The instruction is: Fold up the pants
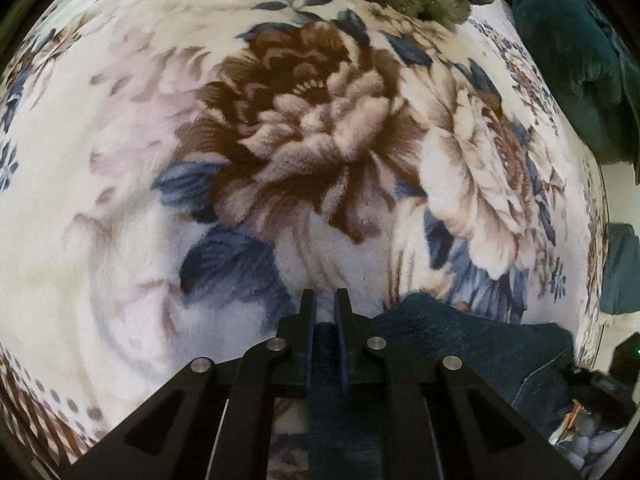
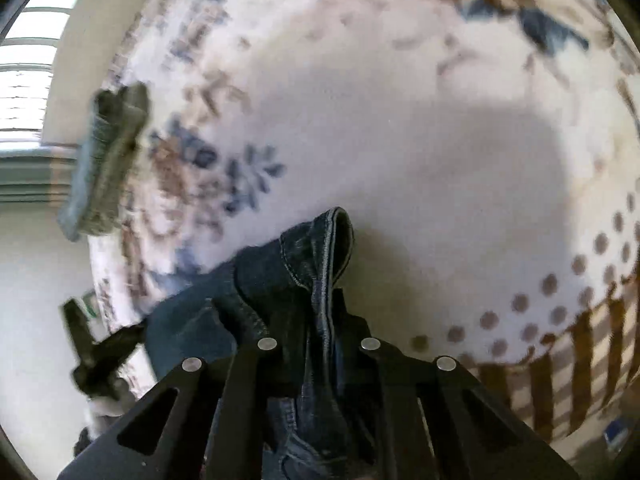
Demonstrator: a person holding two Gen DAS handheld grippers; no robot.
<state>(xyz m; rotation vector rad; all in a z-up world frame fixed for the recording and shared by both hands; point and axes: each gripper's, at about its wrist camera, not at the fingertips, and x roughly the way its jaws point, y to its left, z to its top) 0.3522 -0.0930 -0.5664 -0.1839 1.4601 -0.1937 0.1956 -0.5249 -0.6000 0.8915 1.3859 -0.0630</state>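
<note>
Left wrist view: the left gripper [image 1: 324, 300], closed on a fold of dark denim pants [image 1: 460, 340], hangs over a bed's floral plush blanket [image 1: 160, 160]; green bedding [image 1: 568, 72] lies at its far edge. Right wrist view: the right gripper [image 2: 324, 320] pinches the pants' seamed edge [image 2: 324, 248] near the blanket's dotted border [image 2: 560, 292], a bright window [image 2: 28, 80] beyond.
</note>
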